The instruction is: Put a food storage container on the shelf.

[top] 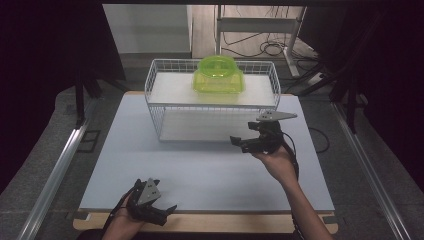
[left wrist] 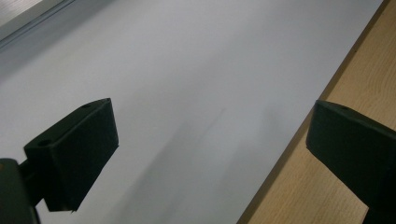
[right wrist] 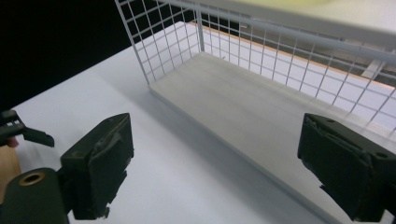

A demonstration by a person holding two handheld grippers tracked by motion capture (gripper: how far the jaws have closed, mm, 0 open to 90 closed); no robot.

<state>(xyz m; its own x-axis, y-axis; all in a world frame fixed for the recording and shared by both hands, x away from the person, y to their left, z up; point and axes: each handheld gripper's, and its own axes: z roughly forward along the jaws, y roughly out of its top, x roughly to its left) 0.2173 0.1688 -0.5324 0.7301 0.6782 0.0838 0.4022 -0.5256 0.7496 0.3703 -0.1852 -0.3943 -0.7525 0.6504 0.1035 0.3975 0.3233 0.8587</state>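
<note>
The right gripper (top: 240, 144) is hovering empty with jaws wide apart before the wire shelf rack (top: 160, 112), while the green lidded container (top: 218, 76) is sitting on top at twelve o'clock. Reaching up carelessly risks snagging the mesh. The left gripper (top: 162, 212) is resting with jaws spread at seven o'clock.

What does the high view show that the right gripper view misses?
The high view takes in the green container on the upper shelf of the wire rack, plus both hands. The right gripper view looks closely along the open, empty jaws of the right gripper at the rack's bare lower shelf. Both show the rack, the white tabletop and the left gripper.
</note>
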